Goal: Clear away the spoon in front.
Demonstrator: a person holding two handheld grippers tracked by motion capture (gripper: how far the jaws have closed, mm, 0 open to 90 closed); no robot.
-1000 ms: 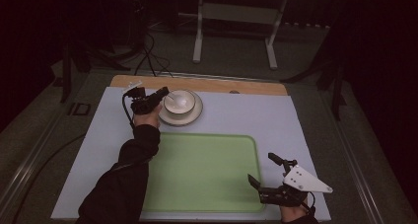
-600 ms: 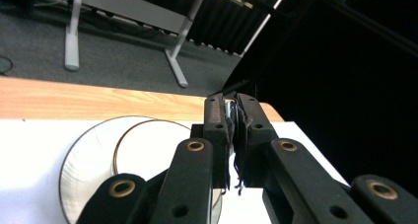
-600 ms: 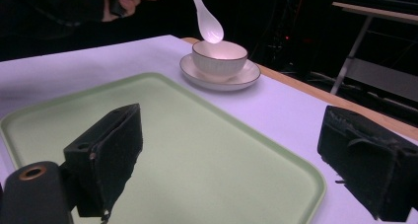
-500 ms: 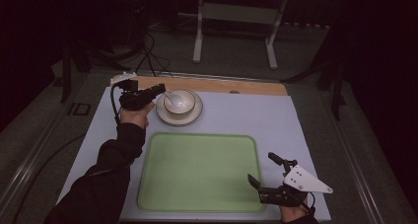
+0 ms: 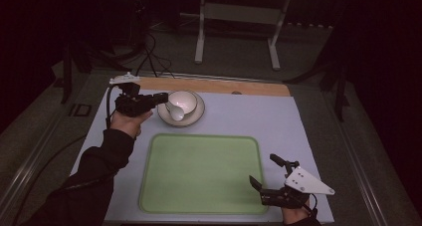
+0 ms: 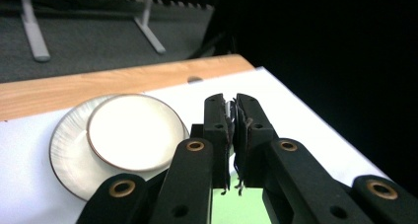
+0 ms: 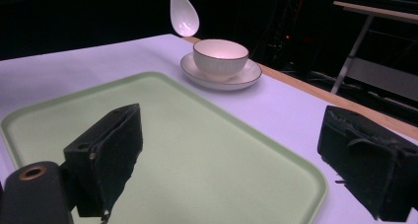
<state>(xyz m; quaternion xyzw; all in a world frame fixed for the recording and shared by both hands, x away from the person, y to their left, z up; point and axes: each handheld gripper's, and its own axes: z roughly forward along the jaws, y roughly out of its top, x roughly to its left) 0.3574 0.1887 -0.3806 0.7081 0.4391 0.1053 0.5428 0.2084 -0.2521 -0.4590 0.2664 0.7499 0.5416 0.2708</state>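
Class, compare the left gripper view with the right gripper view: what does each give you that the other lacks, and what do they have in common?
Left gripper view alone: the left gripper shut on a thin white sliver of handle, and a look down into the bowl.
Right gripper view alone: the spoon scoop hanging in the air above the table, and the right gripper with jaws wide apart.
Shared: the bowl on its saucer, the green tray and the wooden edge.

Table: tray (green), saucer
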